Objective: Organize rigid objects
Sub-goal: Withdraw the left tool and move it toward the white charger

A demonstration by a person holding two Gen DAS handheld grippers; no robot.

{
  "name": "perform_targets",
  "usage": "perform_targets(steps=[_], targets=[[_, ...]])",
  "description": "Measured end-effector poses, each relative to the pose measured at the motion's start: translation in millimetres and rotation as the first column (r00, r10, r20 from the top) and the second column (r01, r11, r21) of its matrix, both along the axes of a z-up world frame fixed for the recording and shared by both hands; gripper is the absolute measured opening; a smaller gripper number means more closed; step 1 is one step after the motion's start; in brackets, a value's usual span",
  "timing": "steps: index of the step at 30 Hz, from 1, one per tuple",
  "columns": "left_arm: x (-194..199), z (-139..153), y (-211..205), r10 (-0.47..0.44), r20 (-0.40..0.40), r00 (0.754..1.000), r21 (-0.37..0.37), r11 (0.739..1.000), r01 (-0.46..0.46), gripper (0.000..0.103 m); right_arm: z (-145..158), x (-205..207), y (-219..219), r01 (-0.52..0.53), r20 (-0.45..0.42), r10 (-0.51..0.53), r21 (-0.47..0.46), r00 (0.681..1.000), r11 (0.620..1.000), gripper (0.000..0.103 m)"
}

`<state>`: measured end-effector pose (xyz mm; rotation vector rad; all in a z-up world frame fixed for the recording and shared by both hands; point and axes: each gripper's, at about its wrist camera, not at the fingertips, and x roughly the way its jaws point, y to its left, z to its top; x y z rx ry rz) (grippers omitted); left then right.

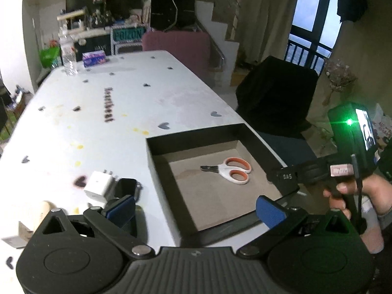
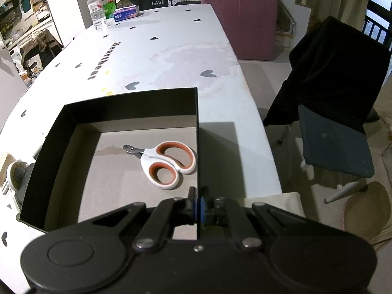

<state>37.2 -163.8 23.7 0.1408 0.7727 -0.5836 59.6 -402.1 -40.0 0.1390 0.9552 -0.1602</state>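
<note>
Right tool (image 2: 198, 204) clamping box wall (image 2: 198, 147), charger (image 1: 99, 183) half-hidden

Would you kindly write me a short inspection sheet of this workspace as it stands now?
Surface: white table with heart prints and some stains.
Job's things: black box at the near edge; the clippers with white-and-orange handles lie inside it. White charger and a dark object sit left of the box.
Clutter: water bottle and tissue pack at the far end.
Grippers: left gripper open, nothing between the pads; right gripper shut on the box's right wall.
Cables: a thin dark cable runs along the right gripper's handle.
Surroundings: chair draped in dark cloth, pink cushion, shelves, window.
</note>
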Motion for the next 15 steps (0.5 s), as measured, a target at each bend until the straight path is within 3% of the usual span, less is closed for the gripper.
perform_targets(steps=[15], targets=[[-17, -9, 44, 0.141, 0.17, 0.975, 0.052, 0.987, -0.151, 0.103, 0, 0, 0, -0.001, 0.002, 0.001, 0.001, 1.0, 1.0, 0.003]])
